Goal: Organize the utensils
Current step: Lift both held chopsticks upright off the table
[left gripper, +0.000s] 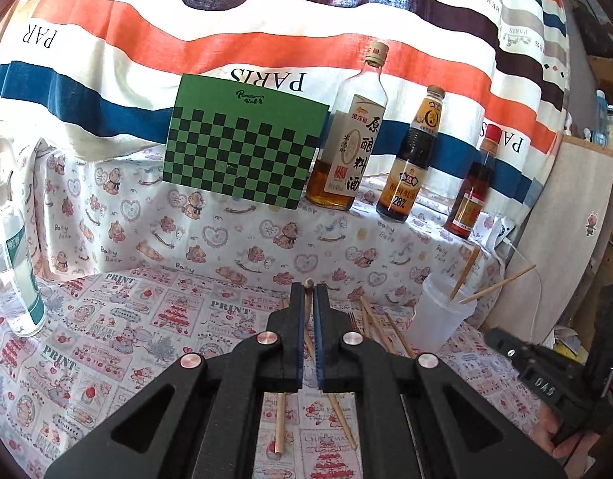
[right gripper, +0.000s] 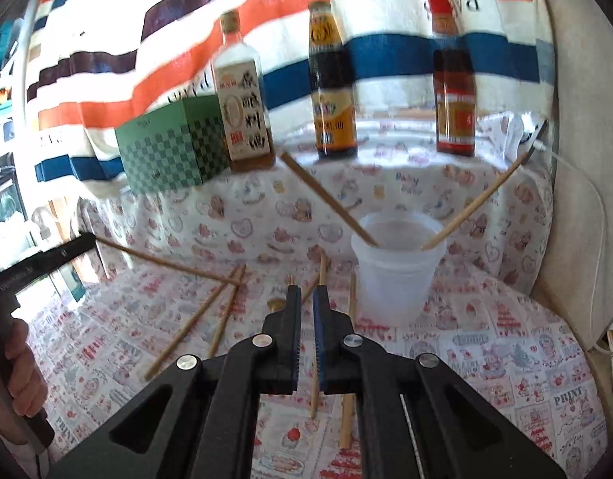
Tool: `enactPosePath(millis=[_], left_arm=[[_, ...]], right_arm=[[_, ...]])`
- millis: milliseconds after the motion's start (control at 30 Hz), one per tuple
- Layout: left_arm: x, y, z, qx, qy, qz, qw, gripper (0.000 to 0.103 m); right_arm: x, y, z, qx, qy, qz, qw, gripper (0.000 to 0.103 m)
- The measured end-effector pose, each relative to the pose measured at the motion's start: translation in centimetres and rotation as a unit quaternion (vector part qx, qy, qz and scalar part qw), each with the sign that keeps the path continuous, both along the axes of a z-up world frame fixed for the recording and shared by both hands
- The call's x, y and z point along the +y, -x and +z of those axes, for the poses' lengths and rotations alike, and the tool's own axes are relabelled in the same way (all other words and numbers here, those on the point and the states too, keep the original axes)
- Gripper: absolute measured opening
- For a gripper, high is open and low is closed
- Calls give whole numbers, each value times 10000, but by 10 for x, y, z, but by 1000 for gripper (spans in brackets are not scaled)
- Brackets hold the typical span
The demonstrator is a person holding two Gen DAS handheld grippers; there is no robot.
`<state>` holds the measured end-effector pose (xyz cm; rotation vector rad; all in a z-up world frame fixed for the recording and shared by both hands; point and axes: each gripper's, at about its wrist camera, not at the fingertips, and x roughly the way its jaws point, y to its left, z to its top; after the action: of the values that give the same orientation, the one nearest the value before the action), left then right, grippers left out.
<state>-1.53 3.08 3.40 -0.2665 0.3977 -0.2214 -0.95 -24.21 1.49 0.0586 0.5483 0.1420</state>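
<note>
Wooden chopstick [left gripper: 308, 284] sits pinched in the narrow left tongs [left gripper: 308, 293]; more chopsticks [left gripper: 376, 325] lie near the tabletop's [left gripper: 106, 331] right edge beside a plastic cup [left gripper: 438, 315] holding two.

Right tongs [right gripper: 306, 297], nearly closed, grip another chopstick [right gripper: 321, 267] beside that cup [right gripper: 394, 279].

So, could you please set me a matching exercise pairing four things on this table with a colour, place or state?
Things:
1 plastic cup
2 checkered box
3 spray bottle
4 tall clear bottle

Descriptions:
A green and black
B amber liquid at the bottom
C holds two chopsticks
D far left of the table

Pairs: 1-C, 2-A, 3-D, 4-B.
</note>
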Motion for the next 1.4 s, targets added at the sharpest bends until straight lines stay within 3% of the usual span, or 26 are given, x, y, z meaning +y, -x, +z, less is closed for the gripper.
enactPosePath(millis=[100, 167, 233, 300, 333, 467, 733, 867, 1000, 1167, 1400], left_arm=[[1, 3, 2, -55, 5, 31, 10000, 3], [2, 4, 3, -102, -30, 75, 9999, 3], [3, 4, 3, -101, -12, 77, 9999, 3], [4, 3, 3, -70, 20, 55, 10000, 3], [4, 3, 3, -58, 17, 65, 10000, 3], [3, 1, 2, 19, -3, 37, 10000, 3], [-3, -11, -10, 344, -80, -41, 9994, 3], [-5, -15, -16, 431, -126, -25, 9990, 3], [0, -8, -12, 192, 31, 70, 9998, 3], [12, 6, 1, -259, 318, 155, 9990, 3], [16, 11, 7, -402, 354, 187, 9984, 3]], right_arm=[[-3, -30, -31, 1229, 93, -153, 9923, 14], [-7, -43, -48, 1696, 334, -463, 9839, 19], [-14, -47, -52, 1724, 499, -745, 9809, 20], [-19, -49, -54, 1731, 641, -899, 9787, 35], [-21, -51, -55, 1776, 634, -886, 9780, 36], [-25, -57, -63, 2067, 304, -628, 9759, 36], [-20, -62, -76, 2300, 361, -618, 9706, 31], [-19, -61, -77, 2235, 390, -568, 9723, 9], [-24, -53, -67, 1992, -42, -530, 9785, 8], [-30, -26, -26, 792, -396, -466, 9950, 8], [-38, 13, 13, -570, -841, -242, 9945, 8]])
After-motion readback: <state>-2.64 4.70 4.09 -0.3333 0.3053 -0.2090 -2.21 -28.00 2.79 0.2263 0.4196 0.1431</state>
